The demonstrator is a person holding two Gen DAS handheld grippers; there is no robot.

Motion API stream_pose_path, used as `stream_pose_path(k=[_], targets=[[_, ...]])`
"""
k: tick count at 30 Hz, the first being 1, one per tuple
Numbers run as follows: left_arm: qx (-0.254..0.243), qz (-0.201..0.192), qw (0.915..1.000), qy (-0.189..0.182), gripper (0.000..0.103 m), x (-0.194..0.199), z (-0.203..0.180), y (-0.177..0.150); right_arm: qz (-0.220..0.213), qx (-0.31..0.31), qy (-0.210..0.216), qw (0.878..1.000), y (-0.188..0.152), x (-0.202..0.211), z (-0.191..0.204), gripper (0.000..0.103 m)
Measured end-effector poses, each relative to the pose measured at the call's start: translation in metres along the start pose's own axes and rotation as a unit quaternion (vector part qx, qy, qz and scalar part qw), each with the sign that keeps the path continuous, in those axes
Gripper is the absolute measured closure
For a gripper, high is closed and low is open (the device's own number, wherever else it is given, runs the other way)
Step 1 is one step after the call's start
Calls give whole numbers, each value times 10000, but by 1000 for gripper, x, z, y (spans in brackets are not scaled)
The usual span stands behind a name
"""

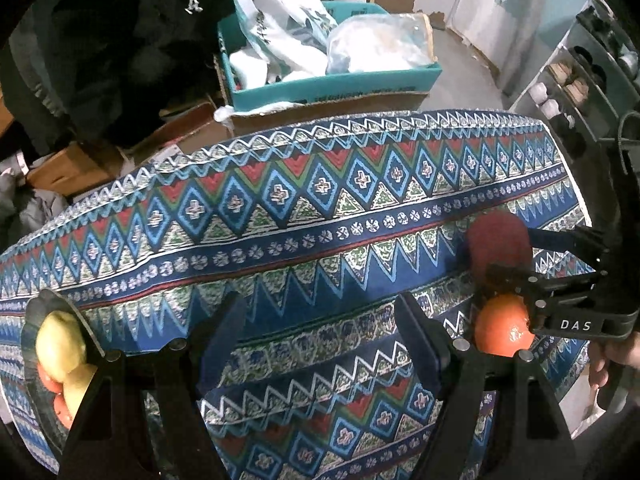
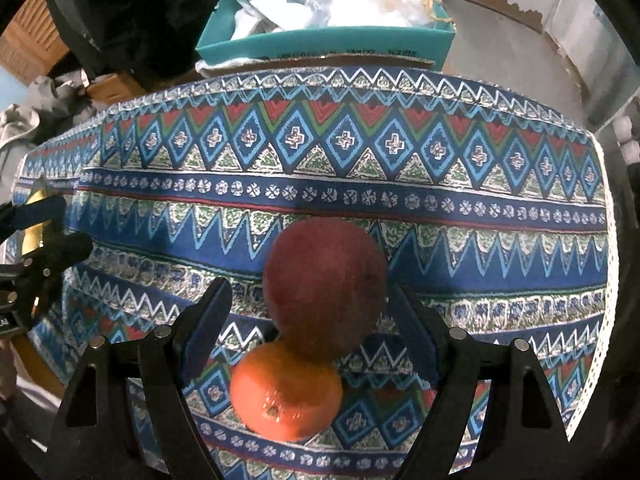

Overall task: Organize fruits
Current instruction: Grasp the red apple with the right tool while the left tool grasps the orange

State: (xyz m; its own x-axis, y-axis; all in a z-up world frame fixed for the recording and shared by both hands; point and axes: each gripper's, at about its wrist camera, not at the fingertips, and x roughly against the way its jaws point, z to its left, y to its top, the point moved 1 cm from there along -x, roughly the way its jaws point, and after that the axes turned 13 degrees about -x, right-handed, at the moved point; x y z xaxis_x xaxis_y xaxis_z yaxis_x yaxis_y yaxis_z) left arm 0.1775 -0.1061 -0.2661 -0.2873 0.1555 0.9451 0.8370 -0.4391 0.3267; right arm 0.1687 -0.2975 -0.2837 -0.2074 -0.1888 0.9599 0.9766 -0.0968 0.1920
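Right gripper (image 2: 308, 320) hangs over the patterned cloth (image 2: 500, 240), jaws apart and gripping nothing, red apple (image 2: 326, 280) directly between them with the orange (image 2: 286, 396) touching its near side; left gripper (image 1: 320, 340), open and empty, sits farther off.

Both tongs point steeply down at the desk (image 1: 360, 208), jaws apart. The left tongs (image 1: 320, 332) hang over bare cloth, gripping nothing. The right tongs (image 2: 308, 320) straddle the apple (image 2: 326, 280), pads not pressing it. A hand (image 1: 612, 356) holds the right tongs' handle.
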Motion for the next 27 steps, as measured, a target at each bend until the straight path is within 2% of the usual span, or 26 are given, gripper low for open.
stream_pose_path(k=[11,12,13,17,21,27], targets=[[-27,170,9997,-150,25,-22,-7,6,129,-37,-35,9999,13,-26,-7,22],[-25,189,9997,-173,25,-23,-8,6,101,-46,-44,9999,14,-27,-7,23],[-18,201,9996,-195,25,-24,-8,6,102,-56,-20,9999,14,-28,-8,29],[33,210,9993,-306,25,-23,-11,6,110,45,-24,9999,16,-28,-6,30],[-9,148,9991,-391,25,-17,-21,8,-15,168,-194,9997,12,-25,-3,30],[-308,24,9982,-515,25,-7,-48,10,-368,15,-204,9991,2,2,-8,30]])
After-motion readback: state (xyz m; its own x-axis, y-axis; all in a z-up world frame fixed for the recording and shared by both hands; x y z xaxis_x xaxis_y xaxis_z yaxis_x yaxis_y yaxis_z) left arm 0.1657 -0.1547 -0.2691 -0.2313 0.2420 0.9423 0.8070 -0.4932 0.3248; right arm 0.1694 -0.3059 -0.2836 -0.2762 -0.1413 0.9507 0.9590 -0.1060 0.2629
